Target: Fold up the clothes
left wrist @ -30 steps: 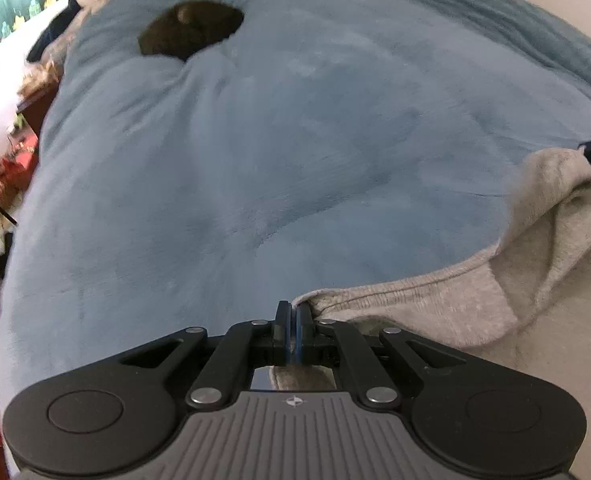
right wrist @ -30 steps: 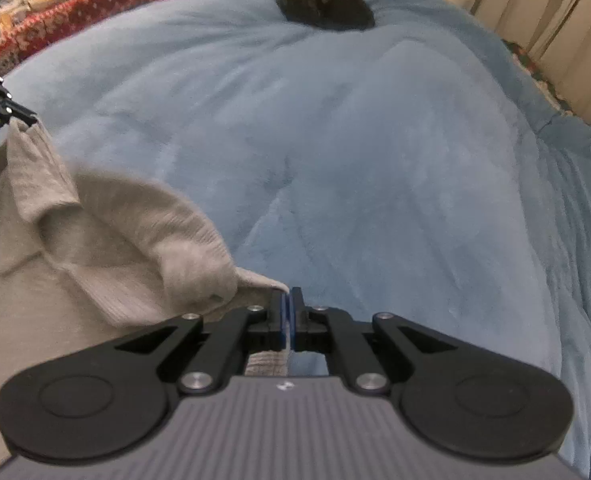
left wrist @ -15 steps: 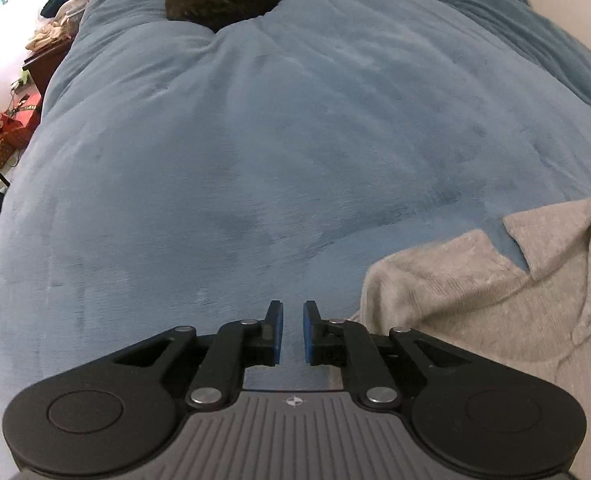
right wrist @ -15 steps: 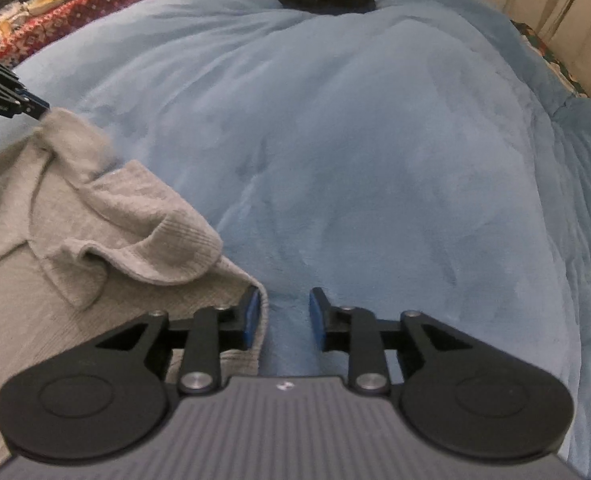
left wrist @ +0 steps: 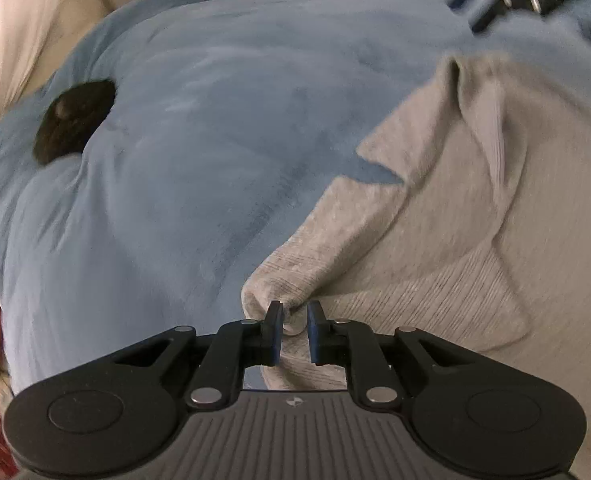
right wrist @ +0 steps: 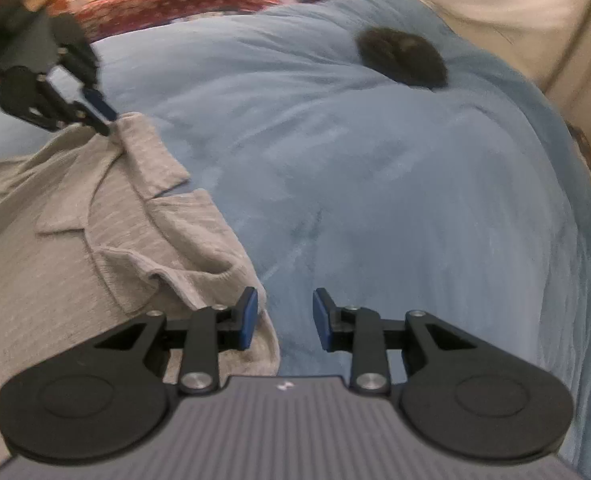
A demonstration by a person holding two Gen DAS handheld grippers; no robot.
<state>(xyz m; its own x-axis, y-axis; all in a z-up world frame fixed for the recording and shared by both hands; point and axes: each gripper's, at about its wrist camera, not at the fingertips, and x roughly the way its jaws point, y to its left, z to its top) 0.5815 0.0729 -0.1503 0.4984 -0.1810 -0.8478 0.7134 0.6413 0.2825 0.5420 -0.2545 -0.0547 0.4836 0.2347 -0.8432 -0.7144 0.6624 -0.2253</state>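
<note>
One grey garment (left wrist: 435, 216), two grippers, one blanket (left wrist: 183, 168).

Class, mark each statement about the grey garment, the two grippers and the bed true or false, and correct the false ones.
1. The left gripper has a bunched corner of the grey garment between its fingers. True.
2. The right gripper is clamped on the garment. False: it is open, with only blue blanket between its fingers.
3. A dark object lies on the blanket. True.
4. The garment is red. False: it is grey.
</note>
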